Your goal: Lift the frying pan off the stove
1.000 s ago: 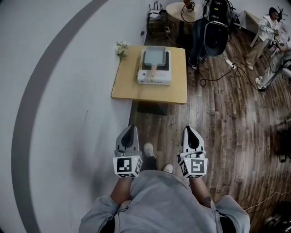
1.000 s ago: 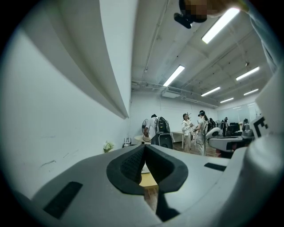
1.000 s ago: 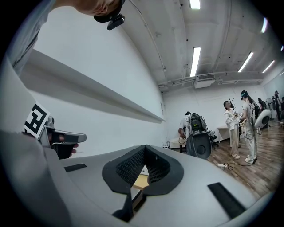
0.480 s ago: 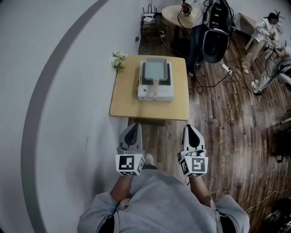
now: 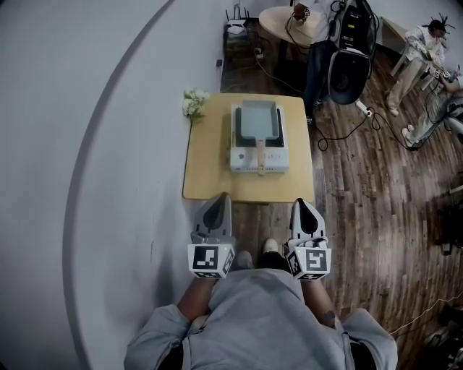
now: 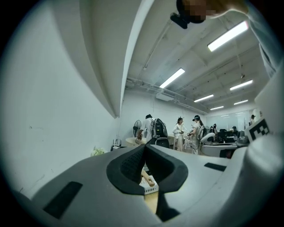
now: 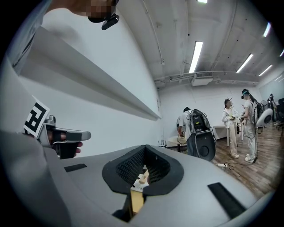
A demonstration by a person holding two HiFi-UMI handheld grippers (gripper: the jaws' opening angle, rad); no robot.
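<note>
A rectangular grey-blue frying pan point(image 5: 258, 118) with a wooden handle point(image 5: 260, 151) sits on a white portable stove point(image 5: 258, 157) on a small wooden table point(image 5: 214, 162). In the head view my left gripper point(image 5: 221, 197) and right gripper point(image 5: 302, 204) are held side by side just short of the table's near edge, both shut and empty. Through the left gripper view's jaws I glimpse the stove point(image 6: 149, 185) and the pan handle point(image 6: 150, 178); the right gripper view shows the handle point(image 7: 143, 177) too.
A small bunch of white flowers point(image 5: 192, 103) stands at the table's far left corner. A white wall runs along the left. Behind the table are a round table point(image 5: 286, 22), a black backpack point(image 5: 350, 49), floor cables point(image 5: 340, 130) and people point(image 5: 422, 50) on the wood floor.
The table and stove have come nearer in the head view over the last second. Both grippers stay shut and side by side.
</note>
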